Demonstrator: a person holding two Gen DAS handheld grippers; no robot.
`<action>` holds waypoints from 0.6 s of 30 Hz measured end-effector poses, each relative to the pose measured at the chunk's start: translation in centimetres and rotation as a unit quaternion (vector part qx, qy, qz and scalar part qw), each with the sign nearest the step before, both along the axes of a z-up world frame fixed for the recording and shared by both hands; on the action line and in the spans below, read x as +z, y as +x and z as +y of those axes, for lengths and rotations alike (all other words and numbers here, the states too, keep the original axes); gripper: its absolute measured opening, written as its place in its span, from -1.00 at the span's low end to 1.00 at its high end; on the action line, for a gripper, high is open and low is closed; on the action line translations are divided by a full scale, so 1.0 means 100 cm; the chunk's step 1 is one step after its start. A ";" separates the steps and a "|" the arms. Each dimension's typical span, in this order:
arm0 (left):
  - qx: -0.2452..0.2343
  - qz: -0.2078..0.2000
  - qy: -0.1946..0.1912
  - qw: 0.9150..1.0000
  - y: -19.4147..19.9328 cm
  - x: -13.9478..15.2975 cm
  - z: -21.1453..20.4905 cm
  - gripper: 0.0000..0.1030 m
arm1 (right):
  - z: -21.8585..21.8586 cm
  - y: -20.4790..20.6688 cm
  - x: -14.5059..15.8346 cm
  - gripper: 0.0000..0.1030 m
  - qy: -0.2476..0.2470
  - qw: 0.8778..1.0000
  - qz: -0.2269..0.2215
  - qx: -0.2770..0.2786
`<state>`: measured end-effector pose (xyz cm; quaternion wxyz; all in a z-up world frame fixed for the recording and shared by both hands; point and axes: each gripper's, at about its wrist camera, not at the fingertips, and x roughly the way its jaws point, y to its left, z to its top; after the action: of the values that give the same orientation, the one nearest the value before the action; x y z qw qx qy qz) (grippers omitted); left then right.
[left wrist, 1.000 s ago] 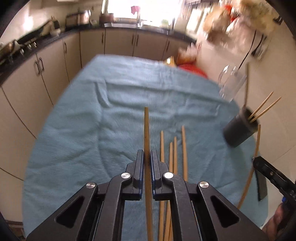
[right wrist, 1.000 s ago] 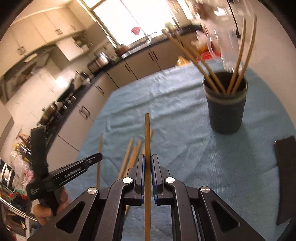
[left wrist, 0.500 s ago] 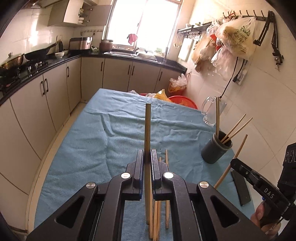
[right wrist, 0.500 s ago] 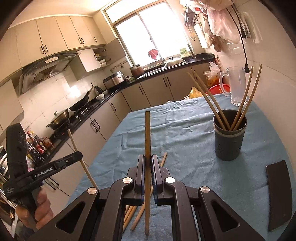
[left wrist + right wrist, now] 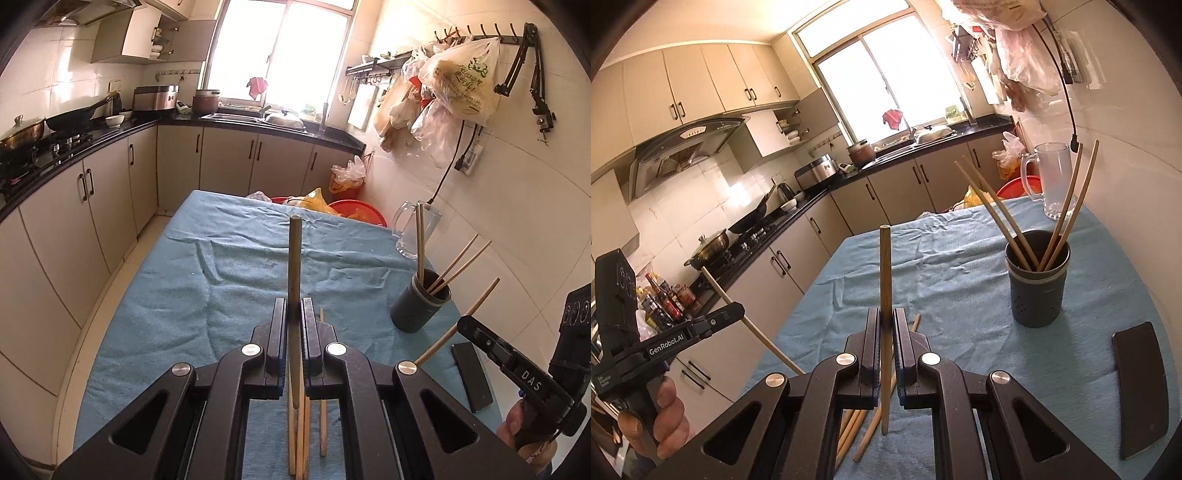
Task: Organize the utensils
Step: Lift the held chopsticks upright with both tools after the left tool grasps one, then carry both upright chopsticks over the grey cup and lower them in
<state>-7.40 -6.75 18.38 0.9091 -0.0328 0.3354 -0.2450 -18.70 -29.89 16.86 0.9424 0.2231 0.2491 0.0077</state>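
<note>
Clamping a single bamboo chopstick [image 5: 294, 266] between narrow, pressed-together jaws, left gripper [image 5: 294, 317] raised above the blue cloth [image 5: 184, 295], stick upright and running down through the jaws to end above the table. Likewise pinching a second chopstick [image 5: 885, 273], right gripper [image 5: 885, 325] with jaws nearly together, stick standing almost vertical, lower end clear of the cloth. Seen from the left wrist view at the right edge: right gripper with its stick slanting up toward the wall, a hand [image 5: 517, 428] on its grip. Seen from the right wrist view at the left edge: left gripper [image 5: 737, 312] with its stick slanting, a hand [image 5: 665, 413] wrapped on the handle. Lying loose on the near part of the cloth, beneath the jaws: several more chopsticks [image 5: 864, 439], side by side. Standing upright to the right, toward the wall: dark holder cup [image 5: 1036, 295] with four chopsticks leaning out of it. Farther right and back: clear glass mug [image 5: 1054, 177], apart from the cup. Lying flat at near right: black flat object [image 5: 1141, 391].
</note>
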 end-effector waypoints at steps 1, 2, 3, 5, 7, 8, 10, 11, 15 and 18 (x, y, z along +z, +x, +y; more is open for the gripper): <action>-0.002 -0.001 0.000 1.000 0.000 0.001 -0.001 -0.88 | -0.001 -0.001 0.001 -0.86 0.002 1.000 -0.001 -0.002; -0.002 -0.001 0.000 1.000 0.000 0.001 -0.002 -0.88 | -0.003 -0.002 0.002 -0.86 0.003 1.000 -0.002 -0.003; -0.003 -0.002 0.000 1.000 -0.001 0.002 -0.003 -0.88 | -0.004 -0.003 0.002 -0.86 0.004 1.000 -0.003 -0.005; -0.007 -0.003 -0.001 1.000 -0.002 0.004 -0.005 -0.88 | -0.006 -0.005 0.004 -0.86 0.005 1.000 -0.005 -0.008; -0.008 -0.002 -0.002 1.000 -0.002 0.005 -0.006 -0.88 | -0.008 -0.006 0.005 -0.86 0.006 1.000 -0.007 -0.010; -0.010 -0.001 -0.003 1.000 -0.002 0.005 -0.006 -0.88 | -0.009 -0.007 0.005 -0.86 0.007 1.000 -0.008 -0.011; -0.013 -0.001 -0.003 1.000 -0.003 0.006 -0.008 -0.88 | -0.010 -0.008 0.006 -0.86 0.007 1.000 -0.009 -0.013; -0.014 -0.002 -0.003 1.000 -0.003 0.007 -0.010 -0.88 | -0.011 -0.010 0.007 -0.86 0.009 1.000 -0.010 -0.014; -0.020 -0.001 -0.003 1.000 -0.005 0.008 -0.015 -0.88 | -0.015 -0.014 0.008 -0.86 0.012 1.000 -0.012 -0.019; -0.022 -0.002 -0.002 1.000 -0.007 0.010 -0.018 -0.88 | -0.019 -0.017 0.009 -0.86 0.016 0.999 -0.015 -0.024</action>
<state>-8.06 -8.57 19.34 0.9041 -0.0269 0.3332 -0.2662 -20.35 -31.78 17.76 0.9422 0.2439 0.2297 -0.0078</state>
